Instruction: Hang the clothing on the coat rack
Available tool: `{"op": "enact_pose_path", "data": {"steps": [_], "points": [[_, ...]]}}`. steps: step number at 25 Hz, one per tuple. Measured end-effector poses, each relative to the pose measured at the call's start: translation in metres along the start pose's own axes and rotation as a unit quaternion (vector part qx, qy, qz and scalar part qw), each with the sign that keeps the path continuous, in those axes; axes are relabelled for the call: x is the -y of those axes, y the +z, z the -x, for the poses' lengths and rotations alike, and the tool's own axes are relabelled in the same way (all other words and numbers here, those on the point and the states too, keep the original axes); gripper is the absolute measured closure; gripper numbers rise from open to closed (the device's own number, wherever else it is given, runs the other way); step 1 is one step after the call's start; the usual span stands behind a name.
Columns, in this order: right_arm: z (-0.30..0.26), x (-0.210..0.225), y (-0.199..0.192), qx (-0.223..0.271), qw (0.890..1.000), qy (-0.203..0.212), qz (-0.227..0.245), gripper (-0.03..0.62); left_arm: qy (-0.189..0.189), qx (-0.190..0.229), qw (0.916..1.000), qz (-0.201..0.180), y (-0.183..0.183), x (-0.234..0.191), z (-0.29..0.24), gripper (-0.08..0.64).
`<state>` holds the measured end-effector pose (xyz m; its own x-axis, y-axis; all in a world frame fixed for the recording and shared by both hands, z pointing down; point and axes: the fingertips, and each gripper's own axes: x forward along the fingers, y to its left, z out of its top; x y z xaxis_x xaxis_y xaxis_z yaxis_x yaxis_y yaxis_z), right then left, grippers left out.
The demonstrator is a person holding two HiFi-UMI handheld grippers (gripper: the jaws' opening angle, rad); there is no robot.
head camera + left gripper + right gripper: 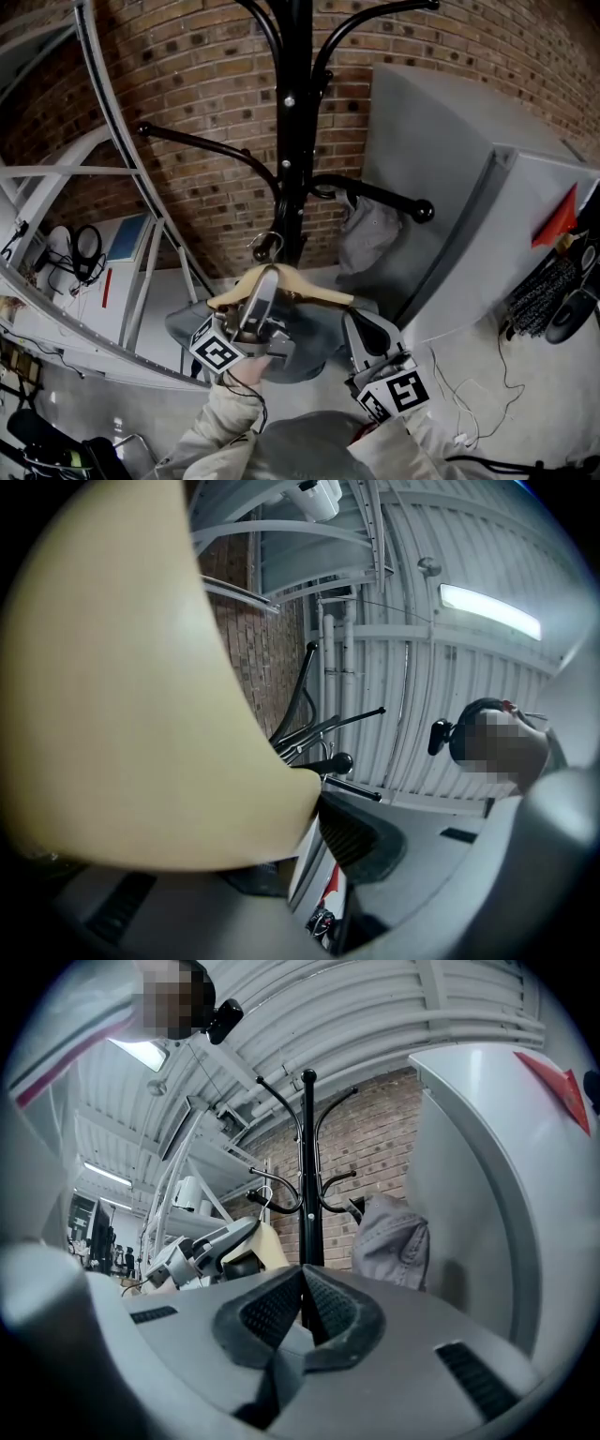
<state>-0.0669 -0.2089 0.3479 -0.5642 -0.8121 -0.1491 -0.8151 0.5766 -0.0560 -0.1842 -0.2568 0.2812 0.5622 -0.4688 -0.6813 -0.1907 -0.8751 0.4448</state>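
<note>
A black coat rack (295,141) stands against the brick wall, also in the right gripper view (308,1176). My left gripper (265,281) is shut on a wooden hanger (319,292) that carries a grey garment (187,326). The hanger's metal hook (265,246) sits just left of the pole, under a rack arm; I cannot tell if they touch. In the left gripper view the hanger (122,686) fills the left side against one pad (356,841). My right gripper (361,333) is lower right, its jaws (302,1283) shut on nothing. Another grey garment (368,232) hangs from a right arm.
A big grey cabinet (469,206) stands close on the right of the rack, with a red tag (558,220). A curved white metal frame (112,122) runs along the left, with headphones and cables (86,248) behind it. Thin cables lie on the floor (487,394).
</note>
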Motion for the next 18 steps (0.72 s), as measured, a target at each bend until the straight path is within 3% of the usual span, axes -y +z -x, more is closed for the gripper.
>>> {"op": "enact_pose_path", "data": {"steps": [18], "points": [[-0.008,0.004,-0.016,-0.019,1.0,-0.01,-0.011,0.568,0.019,-0.006,0.9993,0.031,-0.014,-0.038,0.005,0.456]]}}
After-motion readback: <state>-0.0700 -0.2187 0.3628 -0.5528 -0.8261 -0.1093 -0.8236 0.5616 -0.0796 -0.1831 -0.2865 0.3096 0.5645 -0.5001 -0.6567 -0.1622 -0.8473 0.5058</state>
